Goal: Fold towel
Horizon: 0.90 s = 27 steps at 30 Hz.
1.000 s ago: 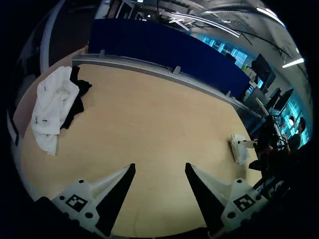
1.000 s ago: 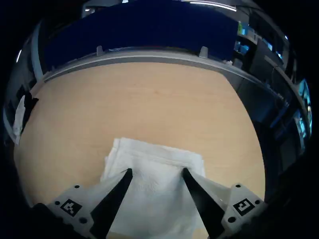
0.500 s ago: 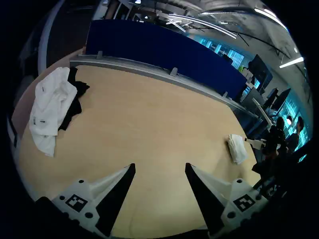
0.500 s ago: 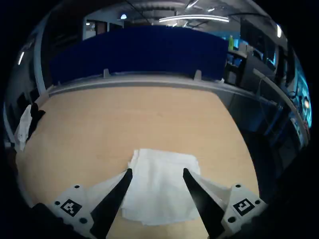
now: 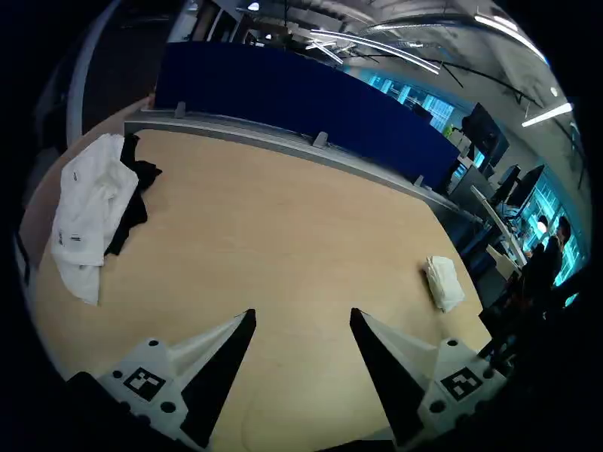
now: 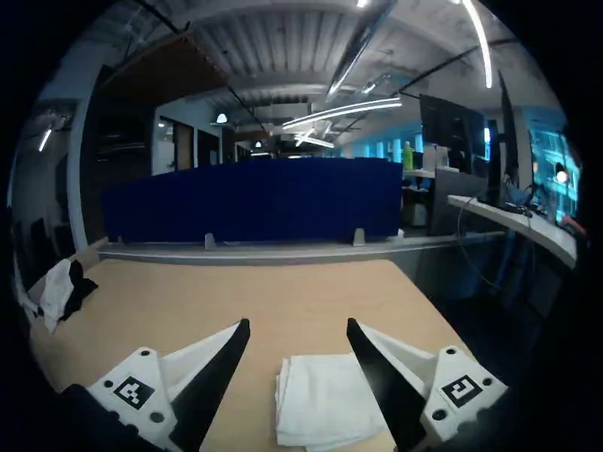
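We see the right gripper (image 6: 297,322) open and empty, its fingers apart above the towel (image 6: 328,399). A second ago they straddled the cloth closely; now the gripper has risen and tipped level, so we judge the fold finished and the towel released. The towel lies folded flat on the table (image 6: 211,297), just below and between the fingers. The left gripper (image 5: 302,310), likewise open and empty, hangs over bare table, well apart from the towel near the right edge. Clothes (image 5: 90,200) lie far left.
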Available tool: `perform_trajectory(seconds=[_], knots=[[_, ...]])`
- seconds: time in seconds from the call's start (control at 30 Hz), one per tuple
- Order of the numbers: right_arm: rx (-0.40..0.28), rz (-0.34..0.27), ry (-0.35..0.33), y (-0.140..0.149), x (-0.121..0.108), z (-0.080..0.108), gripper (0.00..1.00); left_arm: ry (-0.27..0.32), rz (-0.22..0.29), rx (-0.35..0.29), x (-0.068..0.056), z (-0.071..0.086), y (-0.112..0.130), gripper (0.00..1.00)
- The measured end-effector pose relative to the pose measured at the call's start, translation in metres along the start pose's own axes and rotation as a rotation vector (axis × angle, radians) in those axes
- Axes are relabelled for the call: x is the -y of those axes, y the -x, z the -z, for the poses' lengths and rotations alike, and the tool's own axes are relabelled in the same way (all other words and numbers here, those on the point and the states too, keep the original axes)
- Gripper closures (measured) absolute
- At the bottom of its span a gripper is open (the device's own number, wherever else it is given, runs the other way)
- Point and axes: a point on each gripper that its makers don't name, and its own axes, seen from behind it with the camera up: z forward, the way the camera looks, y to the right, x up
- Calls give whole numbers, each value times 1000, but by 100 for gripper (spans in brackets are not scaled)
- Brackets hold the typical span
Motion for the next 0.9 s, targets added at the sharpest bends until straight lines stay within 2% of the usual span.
perform_trajectory(seconds=[0.2,0.37,0.53,0.67,0.9], knots=[[-38,22,13,-20,15,7,1,2,-34,-72,0,-1,-22,8],[-61,39,23,-36,30,13,1,-3,-70,-180,6,-3,-55,8],[-69,58,12,-47,51,18,1,-31,-107,-367,18,4,-110,8],[-66,57,6,-53,69,24,1,-43,-140,-497,20,14,-143,8],[-64,36,18,-62,90,27,1,-57,-181,-582,28,18,-164,8]])
